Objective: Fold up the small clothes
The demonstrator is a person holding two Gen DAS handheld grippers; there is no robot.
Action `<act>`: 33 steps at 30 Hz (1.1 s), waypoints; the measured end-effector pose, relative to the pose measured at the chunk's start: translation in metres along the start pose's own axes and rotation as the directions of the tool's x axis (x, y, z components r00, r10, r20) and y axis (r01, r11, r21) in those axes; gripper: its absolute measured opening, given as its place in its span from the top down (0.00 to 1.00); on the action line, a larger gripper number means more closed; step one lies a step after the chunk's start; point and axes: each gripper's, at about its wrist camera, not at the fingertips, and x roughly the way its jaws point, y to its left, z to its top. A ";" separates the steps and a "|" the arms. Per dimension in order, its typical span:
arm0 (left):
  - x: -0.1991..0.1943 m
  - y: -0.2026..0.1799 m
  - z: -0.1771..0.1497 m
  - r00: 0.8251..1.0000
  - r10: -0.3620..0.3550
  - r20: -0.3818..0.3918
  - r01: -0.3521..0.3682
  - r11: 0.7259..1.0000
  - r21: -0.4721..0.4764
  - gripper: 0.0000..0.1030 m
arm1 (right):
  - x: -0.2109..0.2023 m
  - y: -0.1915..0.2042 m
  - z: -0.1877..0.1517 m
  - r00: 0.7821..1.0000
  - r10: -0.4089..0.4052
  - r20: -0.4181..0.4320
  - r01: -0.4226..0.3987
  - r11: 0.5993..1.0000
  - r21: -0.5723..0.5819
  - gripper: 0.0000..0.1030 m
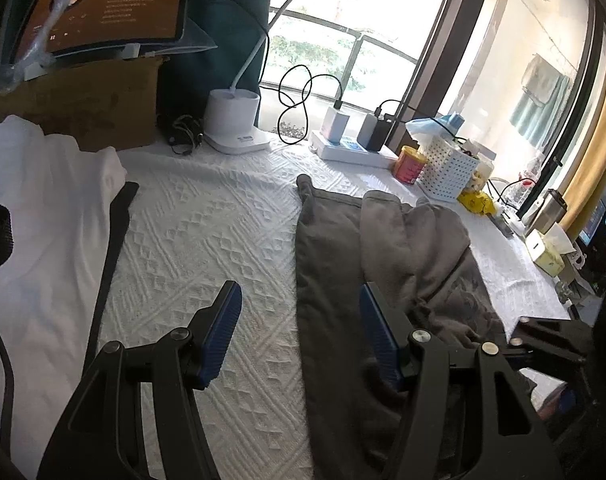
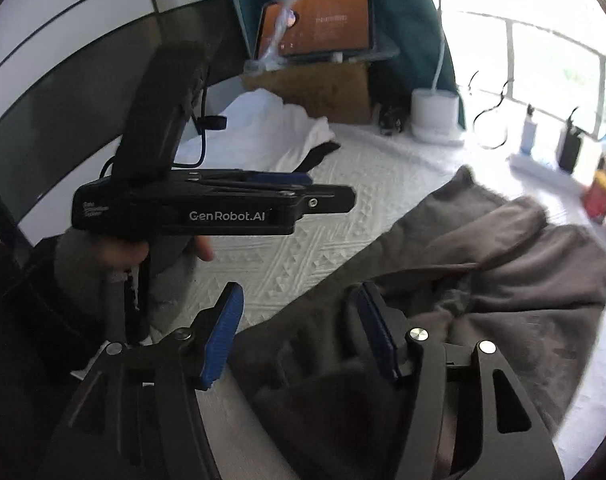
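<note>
Nearby: white garment [image 1: 43,216] left of grey garment [image 1: 343,248]; lamp [image 1: 235,124], power strip [image 1: 343,148] behind.

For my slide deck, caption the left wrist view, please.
Open left gripper above a white textured cloth, grey garment to its right, white garment left.

A lived-in room of a home is being shown, with a table pressed into use by a large window [image 1: 367,36]. The table is being covered by a white textured cloth [image 1: 207,232]. A tablet [image 1: 115,4] is being propped on a cardboard box [image 1: 87,100], and a white desk lamp [image 1: 235,120], a power strip with chargers [image 1: 351,148], a snack tin [image 1: 411,165], a white basket [image 1: 447,168] and a tissue box [image 1: 547,256] are being kept along the edge. Laundry is being hung outside.
</note>
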 end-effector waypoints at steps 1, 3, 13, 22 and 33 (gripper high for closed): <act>-0.001 -0.002 0.000 1.000 -0.006 0.001 0.006 1.000 0.003 0.41 | -0.009 -0.002 -0.002 1.000 -0.025 0.014 0.025 1.000 0.005 0.39; -0.004 -0.008 -0.003 1.000 -0.020 0.001 0.020 1.000 0.018 0.41 | -0.023 -0.013 -0.005 0.997 -0.071 0.037 0.069 0.997 0.031 0.39; 0.000 -0.050 -0.040 0.976 -0.161 -0.143 0.174 0.982 0.079 0.41 | -0.055 -0.080 -0.072 0.938 -0.344 -0.032 0.342 0.910 0.233 0.39; 0.010 -0.087 -0.077 0.933 -0.244 -0.265 0.295 0.940 0.173 0.61 | -0.082 -0.097 -0.122 0.904 -0.421 -0.069 0.419 0.844 0.334 0.39; -0.037 -0.068 -0.063 0.959 -0.224 -0.176 0.261 0.938 0.229 0.98 | -0.094 -0.090 -0.139 0.893 -0.442 -0.083 0.440 0.823 0.360 0.39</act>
